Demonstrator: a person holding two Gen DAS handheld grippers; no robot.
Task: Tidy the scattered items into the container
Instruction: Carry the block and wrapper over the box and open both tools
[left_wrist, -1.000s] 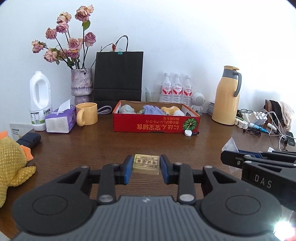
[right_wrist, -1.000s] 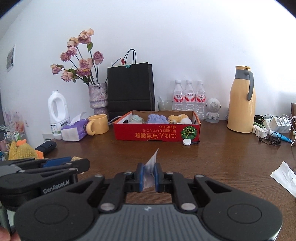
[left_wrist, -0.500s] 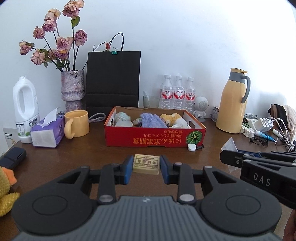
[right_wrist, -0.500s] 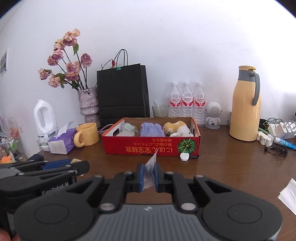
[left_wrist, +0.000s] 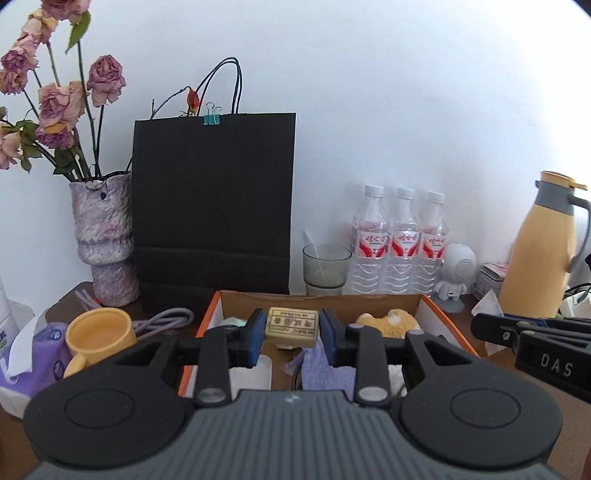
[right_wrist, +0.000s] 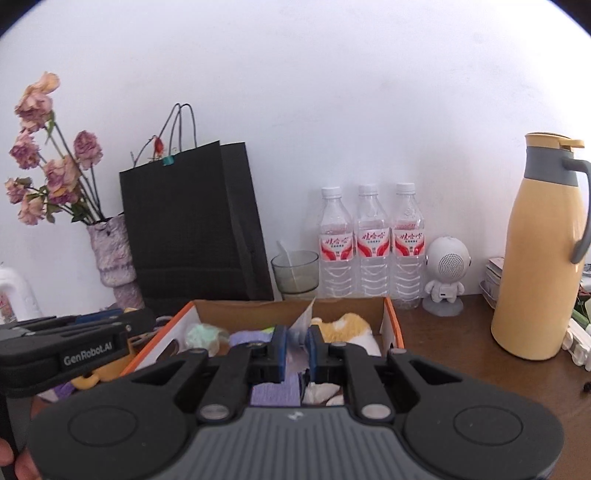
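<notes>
Currently, a tan labelled block (left_wrist: 292, 323) is being gripped by the left claw (left_wrist: 291, 334) above the orange-rimmed cardboard box (left_wrist: 439, 321), while a clear wrapper (right_wrist: 300, 326) is being pinched at twelve o'clock by the right claw (right_wrist: 295, 347); both should be lowered before release.

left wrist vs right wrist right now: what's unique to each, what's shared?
Only left wrist: the left gripper shut on a tan labelled block, plus the yellow mug and purple tissue pack.
Only right wrist: the right gripper shut on a clear wrapper.
Both: the orange box, black bag, three water bottles, yellow thermos.
</notes>
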